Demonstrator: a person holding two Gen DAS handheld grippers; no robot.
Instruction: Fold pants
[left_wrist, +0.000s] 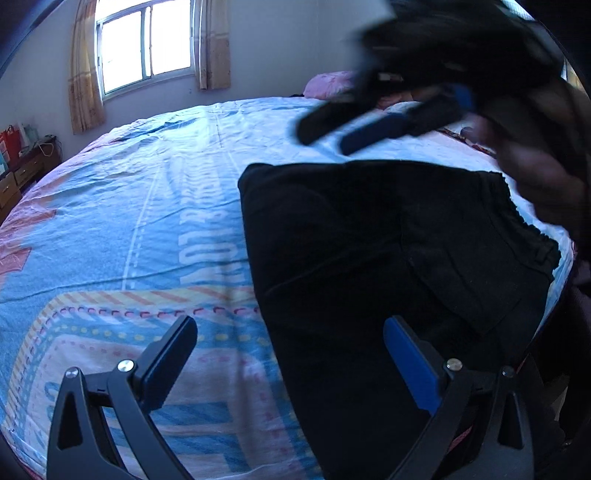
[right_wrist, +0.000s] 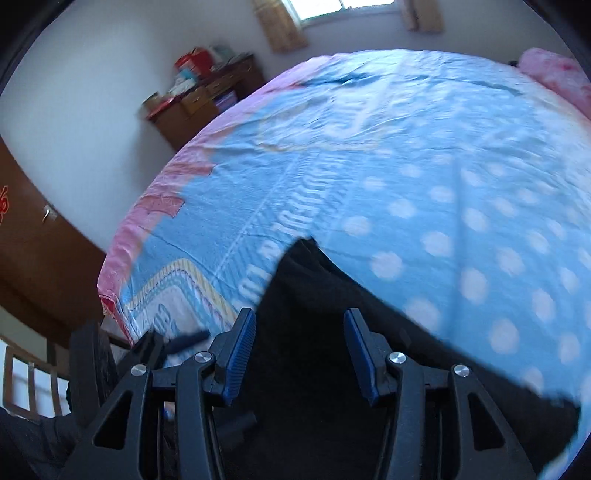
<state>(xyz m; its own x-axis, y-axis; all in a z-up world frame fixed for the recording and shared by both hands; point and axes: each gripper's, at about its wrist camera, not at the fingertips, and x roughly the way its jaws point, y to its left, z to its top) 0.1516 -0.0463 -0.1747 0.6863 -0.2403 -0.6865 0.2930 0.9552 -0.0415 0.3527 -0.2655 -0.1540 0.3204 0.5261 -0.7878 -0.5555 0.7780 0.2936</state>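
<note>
Black pants (left_wrist: 369, 258), folded into a broad dark slab, lie on the blue patterned bedspread (left_wrist: 147, 206) near its close edge. My left gripper (left_wrist: 291, 350) is open wide just above the bed, its right finger over the pants' near part and its left finger over the sheet. My right gripper (left_wrist: 325, 142) shows blurred at the upper right, above the pants' far edge, with nothing between its fingers. In the right wrist view the right gripper (right_wrist: 299, 315) is open above the pants (right_wrist: 314, 369), whose corner (right_wrist: 306, 243) points up the bed. Both are empty.
A pink pillow (left_wrist: 328, 83) lies at the head of the bed. A wooden dresser (right_wrist: 207, 99) with boxes on it stands by the wall under a curtained window (left_wrist: 146, 48). A brown door (right_wrist: 33, 236) is at the left. The bed's edge runs close to me.
</note>
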